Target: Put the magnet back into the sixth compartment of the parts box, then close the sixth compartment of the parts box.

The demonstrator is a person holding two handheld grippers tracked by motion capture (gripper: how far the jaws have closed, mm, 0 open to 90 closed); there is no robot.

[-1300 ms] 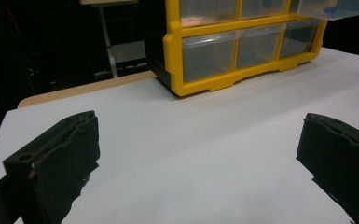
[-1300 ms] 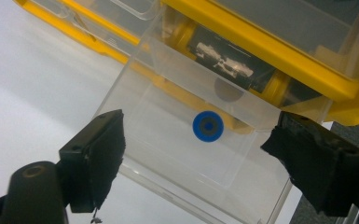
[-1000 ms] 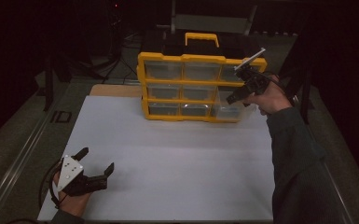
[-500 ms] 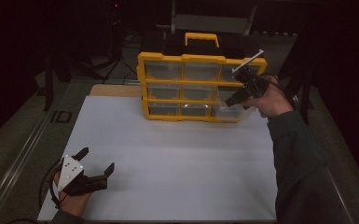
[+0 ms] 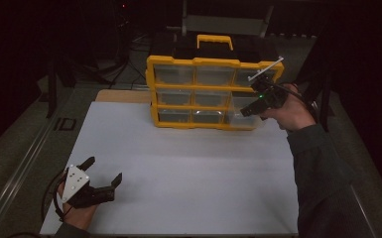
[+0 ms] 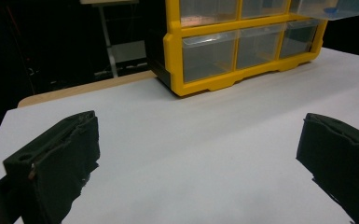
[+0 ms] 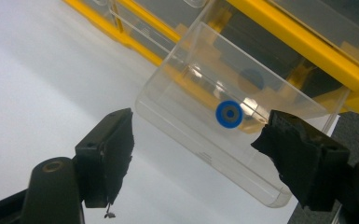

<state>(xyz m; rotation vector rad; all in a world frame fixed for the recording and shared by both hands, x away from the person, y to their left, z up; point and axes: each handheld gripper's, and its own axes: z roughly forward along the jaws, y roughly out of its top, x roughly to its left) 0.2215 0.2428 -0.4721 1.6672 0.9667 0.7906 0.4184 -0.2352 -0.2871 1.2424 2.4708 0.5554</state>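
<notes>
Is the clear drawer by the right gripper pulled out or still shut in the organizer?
Pulled out: the clear drawer juts from the yellow organizer, with a blue ring inside.

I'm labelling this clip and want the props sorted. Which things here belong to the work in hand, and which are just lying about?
In the job:
- right gripper, fingers apart around the drawer
- clear drawer, pulled out of the cabinet
- blue ring inside it
- yellow drawer cabinet

Lying about:
- left gripper, open over the white tabletop
- wooden board beside the cabinet
</notes>
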